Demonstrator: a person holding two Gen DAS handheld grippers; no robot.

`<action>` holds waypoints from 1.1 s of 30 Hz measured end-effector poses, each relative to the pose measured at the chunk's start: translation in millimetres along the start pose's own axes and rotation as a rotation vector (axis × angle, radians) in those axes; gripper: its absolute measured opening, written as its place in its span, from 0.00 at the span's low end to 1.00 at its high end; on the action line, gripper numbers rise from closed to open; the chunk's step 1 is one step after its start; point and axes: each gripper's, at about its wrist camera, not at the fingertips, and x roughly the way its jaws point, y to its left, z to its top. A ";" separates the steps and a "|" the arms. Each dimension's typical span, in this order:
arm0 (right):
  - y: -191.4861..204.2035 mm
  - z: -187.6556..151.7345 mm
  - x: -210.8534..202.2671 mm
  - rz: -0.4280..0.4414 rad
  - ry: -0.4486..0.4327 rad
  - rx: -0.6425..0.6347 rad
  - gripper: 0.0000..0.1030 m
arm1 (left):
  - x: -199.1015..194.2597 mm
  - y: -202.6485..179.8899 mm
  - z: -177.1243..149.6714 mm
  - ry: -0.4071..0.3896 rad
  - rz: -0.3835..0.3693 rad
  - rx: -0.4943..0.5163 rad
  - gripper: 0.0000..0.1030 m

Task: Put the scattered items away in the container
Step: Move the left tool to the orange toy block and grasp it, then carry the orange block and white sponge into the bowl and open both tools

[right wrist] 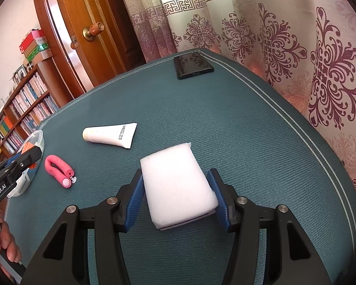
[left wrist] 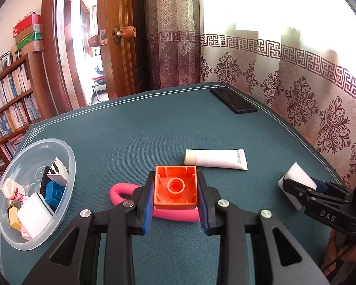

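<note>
The left gripper point(left wrist: 175, 190) is clamped on an orange building block point(left wrist: 175, 187), hollow side up. The right gripper point(right wrist: 178, 192) is clamped on a white sponge point(right wrist: 178, 185). Both items are held above the tabletop point(left wrist: 154, 123) for transfer to the clear plastic bowl point(left wrist: 66, 185).

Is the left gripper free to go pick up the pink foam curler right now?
Probably not: the left gripper is shut on the orange brick. The pink curler lies just beneath, unobstructed, once the brick is dropped.

Pink tube point(left wrist: 175, 215) mid-frame partly hidden behind orange brick point(left wrist: 175, 187); bowl point(right wrist: 36, 140) at left edge mostly hidden behind left gripper point(right wrist: 23, 159).
</note>
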 end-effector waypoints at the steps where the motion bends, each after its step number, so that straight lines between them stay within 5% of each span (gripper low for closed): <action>1: 0.7 -0.3 -0.8 -0.005 -0.002 -0.003 0.55 | -2.1 4.3 -1.2 -0.002 0.003 -0.006 0.34; 17: 39.4 10.2 -10.0 -0.037 -0.036 -0.107 0.55 | -26.2 77.9 -8.7 -0.043 0.071 -0.124 0.34; 33: 174.2 40.9 -16.0 0.184 -0.129 -0.244 0.55 | -47.8 172.1 -5.8 -0.097 0.202 -0.247 0.34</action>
